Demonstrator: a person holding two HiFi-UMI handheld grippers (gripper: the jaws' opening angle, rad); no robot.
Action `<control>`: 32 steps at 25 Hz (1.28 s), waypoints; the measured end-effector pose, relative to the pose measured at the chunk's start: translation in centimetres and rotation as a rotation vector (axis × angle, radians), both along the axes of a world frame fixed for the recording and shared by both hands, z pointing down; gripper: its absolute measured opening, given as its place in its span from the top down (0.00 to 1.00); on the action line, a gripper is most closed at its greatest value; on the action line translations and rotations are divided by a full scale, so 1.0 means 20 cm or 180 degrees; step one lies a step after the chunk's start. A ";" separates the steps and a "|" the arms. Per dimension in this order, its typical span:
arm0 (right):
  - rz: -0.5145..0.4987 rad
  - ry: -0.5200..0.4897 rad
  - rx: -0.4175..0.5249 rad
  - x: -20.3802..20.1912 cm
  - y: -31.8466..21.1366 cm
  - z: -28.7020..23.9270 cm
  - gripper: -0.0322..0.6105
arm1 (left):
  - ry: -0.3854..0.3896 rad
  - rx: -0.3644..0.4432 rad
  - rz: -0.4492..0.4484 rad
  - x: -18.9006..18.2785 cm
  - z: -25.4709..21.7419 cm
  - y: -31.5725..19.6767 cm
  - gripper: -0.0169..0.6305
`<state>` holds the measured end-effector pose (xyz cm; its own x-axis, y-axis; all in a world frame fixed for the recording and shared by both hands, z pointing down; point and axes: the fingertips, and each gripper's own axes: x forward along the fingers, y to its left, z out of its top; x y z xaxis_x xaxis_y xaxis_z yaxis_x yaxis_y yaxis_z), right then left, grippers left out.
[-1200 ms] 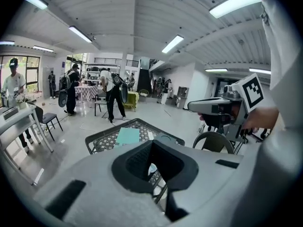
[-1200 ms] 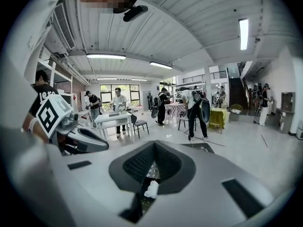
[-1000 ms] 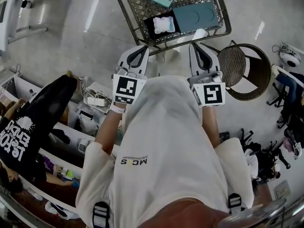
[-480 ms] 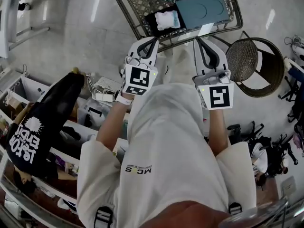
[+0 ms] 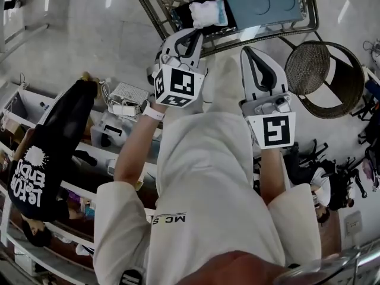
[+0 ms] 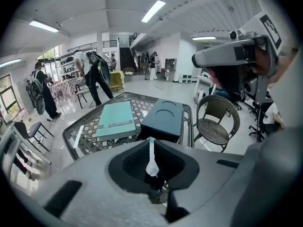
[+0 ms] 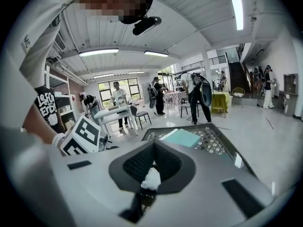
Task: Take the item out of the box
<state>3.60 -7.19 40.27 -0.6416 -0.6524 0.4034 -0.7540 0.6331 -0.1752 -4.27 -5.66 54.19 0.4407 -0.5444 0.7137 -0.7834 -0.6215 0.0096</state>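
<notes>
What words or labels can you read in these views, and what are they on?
"MC S", seen upside down, middle character unclear: on the white shirt.
Large white lettering on the black T-shirt: too distorted to read with certainty.
Nothing else is readable.

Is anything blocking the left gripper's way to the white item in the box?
Nothing visible does. The box is open, its lid lies beside it, and the white item sits exposed just beyond the left gripper, whose jaws are shut.
</notes>
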 end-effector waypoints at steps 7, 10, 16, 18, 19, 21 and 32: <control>0.0019 0.0010 -0.0134 0.07 0.00 0.16 0.93 | -0.0047 -0.0107 0.0046 0.04 0.22 -0.04 0.93; 0.0088 -0.0058 -0.0210 0.06 -0.01 0.17 0.93 | -0.0085 -0.0184 0.0044 0.03 0.31 -0.07 0.87; 0.0085 -0.0019 -0.0297 0.08 -0.01 0.23 0.93 | -0.0271 -0.0332 0.0117 0.04 0.46 -0.11 0.82; 0.0120 -0.0031 -0.0372 0.09 -0.01 0.25 0.93 | -0.0301 -0.0375 0.0118 0.04 0.49 -0.12 0.80; 0.0131 -0.0034 -0.0397 0.09 -0.01 0.25 0.93 | -0.0319 -0.0399 0.0122 0.05 0.51 -0.12 0.79; 0.0133 -0.0030 -0.0417 0.10 -0.01 0.26 0.93 | -0.0370 -0.0449 0.0145 0.05 0.54 -0.12 0.76; 0.0144 0.0003 -0.0463 0.15 0.00 0.31 0.93 | -0.0641 -0.0720 0.0183 0.05 0.67 -0.11 0.81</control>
